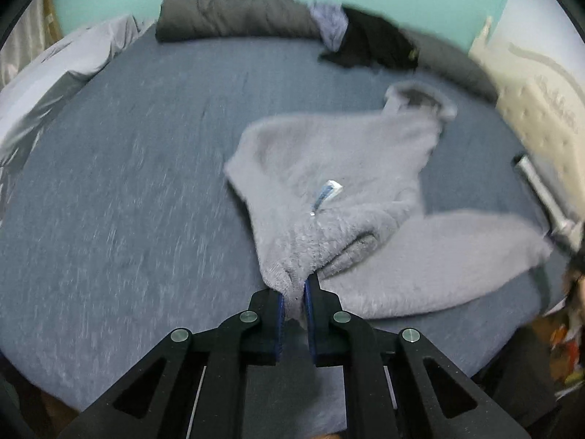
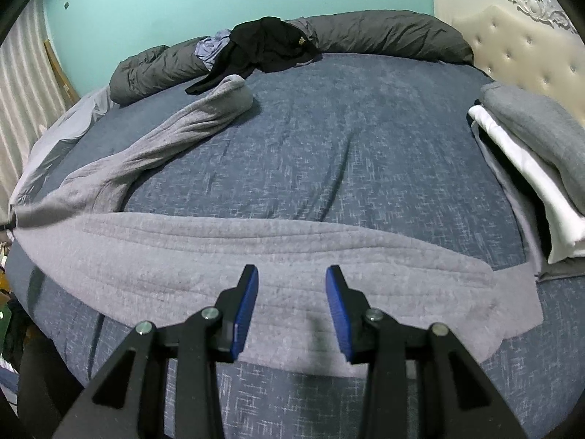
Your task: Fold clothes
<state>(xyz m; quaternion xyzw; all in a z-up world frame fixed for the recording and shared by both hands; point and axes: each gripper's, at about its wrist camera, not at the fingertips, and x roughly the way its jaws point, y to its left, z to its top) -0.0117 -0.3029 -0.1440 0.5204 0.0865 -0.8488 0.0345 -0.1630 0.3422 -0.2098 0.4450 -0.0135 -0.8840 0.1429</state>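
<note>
A fluffy light grey sweater (image 1: 329, 168) lies on the blue bedspread (image 1: 128, 183), partly folded over itself, with a small white tag on it. My left gripper (image 1: 294, 292) is shut on a bunched edge of the sweater and lifts it; the view is blurred. In the right wrist view the same sweater (image 2: 256, 256) spreads flat across the bed, one sleeve (image 2: 190, 124) stretching toward the far left. My right gripper (image 2: 292, 289) is open and empty, just above the sweater's near part.
A dark grey duvet roll (image 2: 384, 33) lies along the far edge with black clothing (image 2: 270, 44) and a light blue garment (image 2: 212, 47) on it. A stack of folded grey and white clothes (image 2: 530, 153) sits at the right by the tufted headboard (image 2: 523, 51).
</note>
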